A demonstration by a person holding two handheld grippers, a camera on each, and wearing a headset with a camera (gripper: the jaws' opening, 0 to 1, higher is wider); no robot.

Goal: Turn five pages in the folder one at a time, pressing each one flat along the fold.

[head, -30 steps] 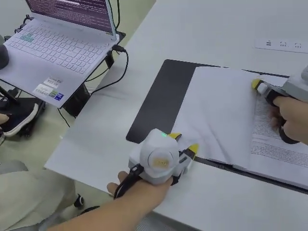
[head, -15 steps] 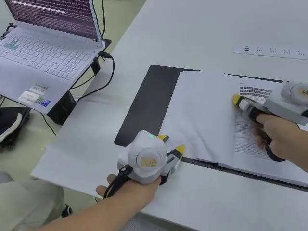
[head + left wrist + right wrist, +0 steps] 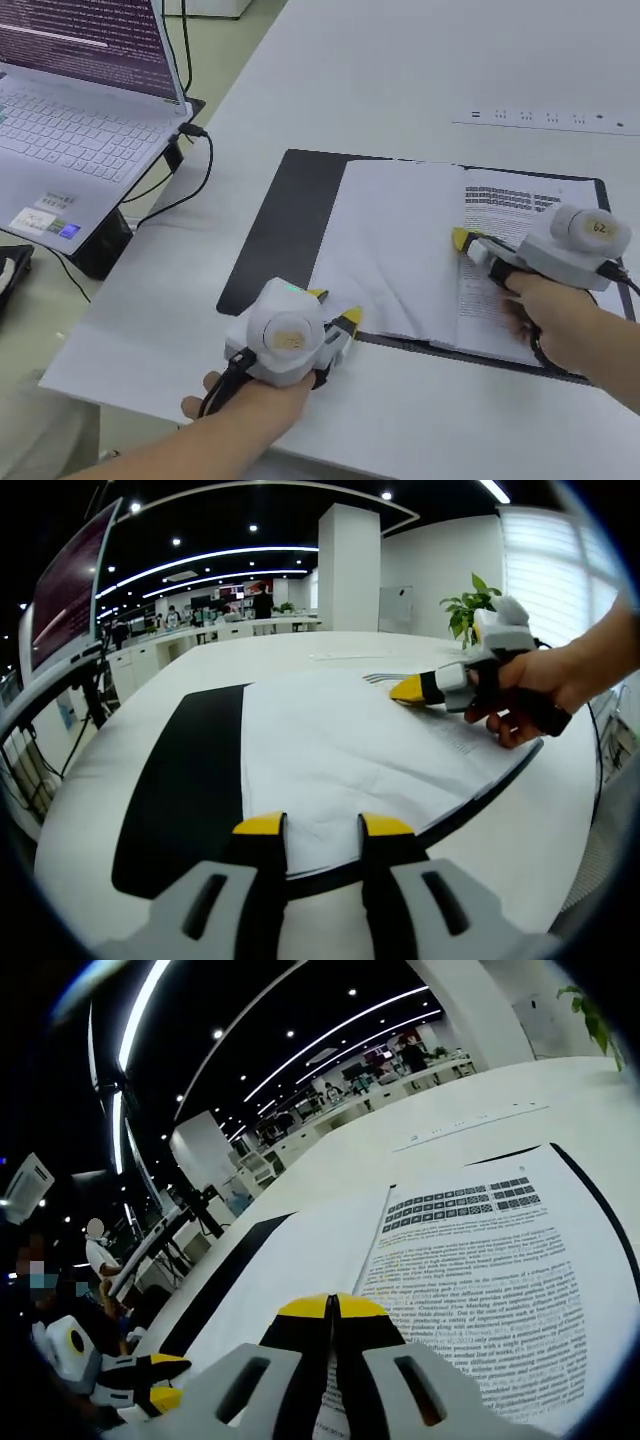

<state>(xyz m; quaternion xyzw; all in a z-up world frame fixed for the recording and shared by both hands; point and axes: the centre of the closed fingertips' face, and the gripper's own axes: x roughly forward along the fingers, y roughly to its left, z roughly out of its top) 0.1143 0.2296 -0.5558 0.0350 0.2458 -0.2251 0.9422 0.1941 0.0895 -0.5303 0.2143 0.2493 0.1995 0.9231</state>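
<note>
At my far left a laptop (image 3: pixel 70 130) stands open beside the white table (image 3: pixel 400 60). My left gripper (image 3: pixel 335 307) sits at the near edge of the folder (image 3: pixel 285 220), jaws slightly parted, nothing between them. The folder lies open on the table, with a blank page (image 3: pixel 390 250) and then a printed page (image 3: pixel 510 200). My right gripper (image 3: pixel 462 240), jaws closed together, touches the paper by the fold. A power strip (image 3: pixel 545 118) lies beyond, and around us is a big office with ceiling lights (image 3: pixel 300 1045).
</note>
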